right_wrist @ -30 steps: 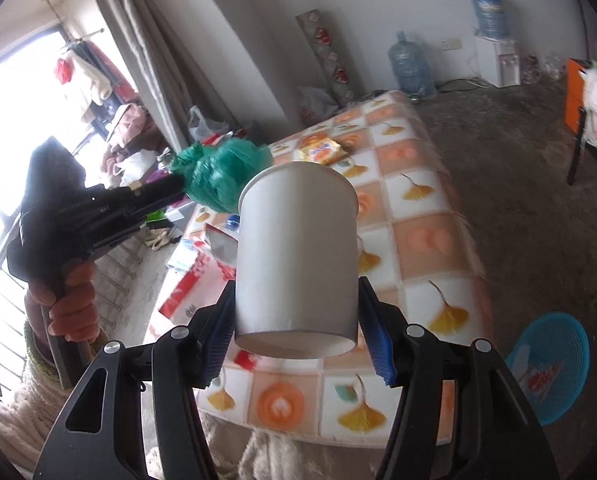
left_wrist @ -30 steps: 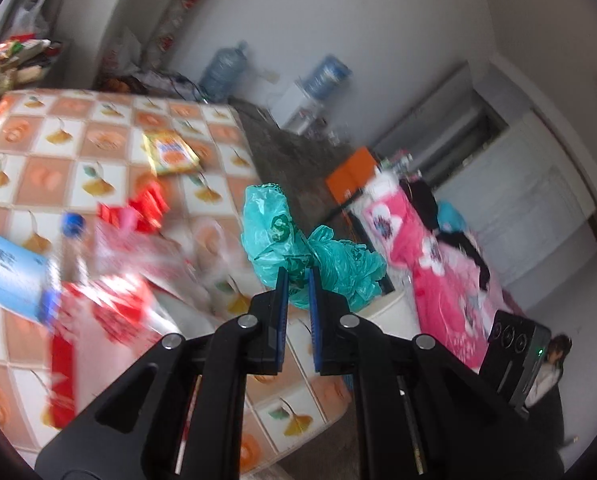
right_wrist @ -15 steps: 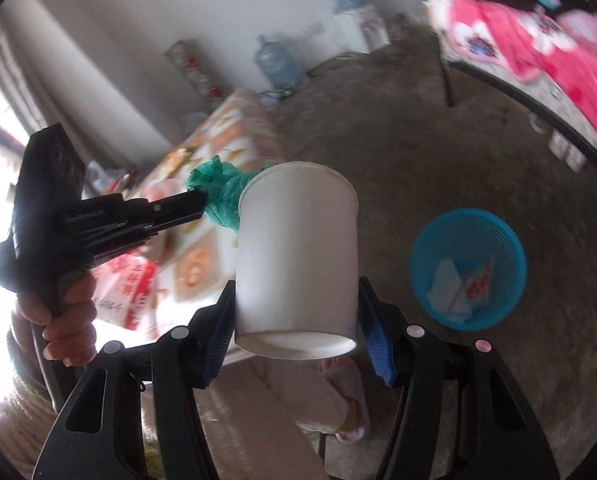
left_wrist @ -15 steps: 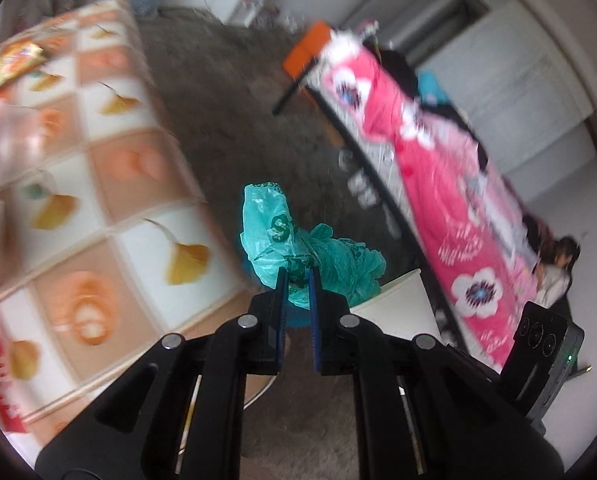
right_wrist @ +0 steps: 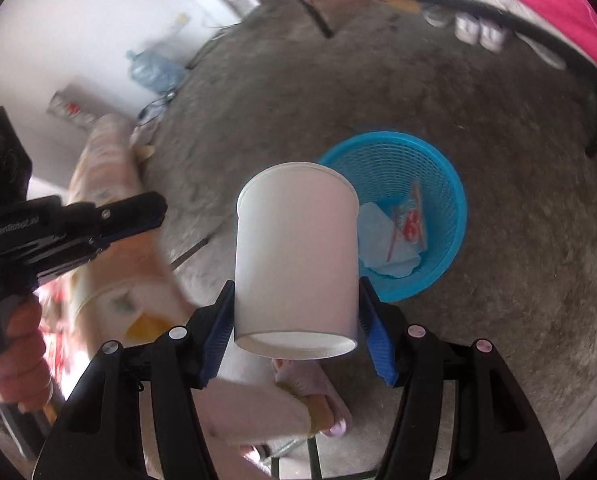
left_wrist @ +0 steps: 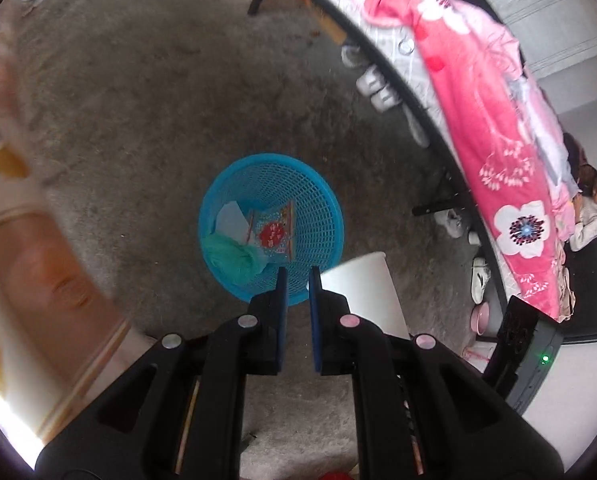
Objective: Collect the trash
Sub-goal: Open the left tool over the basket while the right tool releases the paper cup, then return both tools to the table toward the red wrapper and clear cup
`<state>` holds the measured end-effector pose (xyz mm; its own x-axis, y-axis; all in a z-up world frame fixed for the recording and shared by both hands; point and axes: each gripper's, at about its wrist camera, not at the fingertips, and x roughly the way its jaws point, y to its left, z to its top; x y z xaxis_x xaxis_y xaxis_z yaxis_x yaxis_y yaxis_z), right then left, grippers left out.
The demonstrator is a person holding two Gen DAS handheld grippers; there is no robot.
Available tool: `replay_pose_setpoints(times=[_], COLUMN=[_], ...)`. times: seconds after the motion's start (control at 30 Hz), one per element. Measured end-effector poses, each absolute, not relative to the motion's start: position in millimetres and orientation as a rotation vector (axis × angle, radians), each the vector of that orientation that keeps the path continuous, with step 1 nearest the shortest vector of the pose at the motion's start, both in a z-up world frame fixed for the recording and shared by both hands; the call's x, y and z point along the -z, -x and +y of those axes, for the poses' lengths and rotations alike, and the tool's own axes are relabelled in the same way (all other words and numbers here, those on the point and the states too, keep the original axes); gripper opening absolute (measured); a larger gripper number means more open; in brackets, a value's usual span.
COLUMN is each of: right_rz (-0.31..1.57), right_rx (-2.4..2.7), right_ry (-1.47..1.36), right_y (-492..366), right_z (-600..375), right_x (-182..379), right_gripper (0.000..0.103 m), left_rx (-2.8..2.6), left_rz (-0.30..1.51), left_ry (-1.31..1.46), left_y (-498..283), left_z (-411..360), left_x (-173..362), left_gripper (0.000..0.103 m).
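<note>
White paper cup [right_wrist: 296, 256]: upright between my right gripper's [right_wrist: 296, 320] blue pads, clamped on both sides. Blue mesh basket [right_wrist: 450, 208]: on the floor at the cup's 2 o'clock. Contents: pale blue paper [right_wrist: 382, 240], red-printed wrapper [right_wrist: 412, 220], and a green plastic bag [left_wrist: 234, 256] at the basket's 8 o'clock. Left gripper [left_wrist: 296, 280]: above the basket's near rim, jaws all but closed, empty.

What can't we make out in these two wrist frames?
- Table, left wrist view: smeared by motion blur, pattern unreadable.
- Inside of the paper cup, both views: only its outer wall and base show.
- Bottom of the blue basket: partly covered by the green bag and wrappers.
- Basket's near side, right wrist view: hidden behind the cup.
- Left gripper fingertips, right wrist view: blurred.
</note>
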<state>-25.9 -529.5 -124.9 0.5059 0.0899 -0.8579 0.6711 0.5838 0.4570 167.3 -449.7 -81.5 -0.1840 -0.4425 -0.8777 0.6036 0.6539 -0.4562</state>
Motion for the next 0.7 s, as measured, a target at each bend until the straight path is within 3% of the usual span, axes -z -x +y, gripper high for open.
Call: replay_pose_setpoints(times=[0.07, 0.17, 0.33, 0.5, 0.7], right_rz=[1.001, 1.046, 1.121, 1.13, 1.078], right_rx=[0.443, 0.516, 0.579, 0.565, 0.524], right_ry=[-0.927, -0.949, -0.937, -0.877, -0.803], right_y=[18, 7, 3, 6, 9], right_z=[-547, -566, -571, -558, -547], right_x=[147, 183, 215, 209, 161], right_gripper=[0.059, 0.06, 0.077, 0.08, 0.08], left_rx=[0.93, 0.918, 0.926, 0.941, 0.936], left_rz=[1.501, 1.518, 1.51, 1.431, 1.354], left_ry=[-0.158, -0.168, -0.152, -0.195, -0.131], left_y=[-170, -176, -173, -171, -177], left_z=[-466, -487, -490, -473, -426], left_x=[95, 114, 118, 97, 48], left_gripper=[0.009, 0.024, 0.043, 0.058, 0.066])
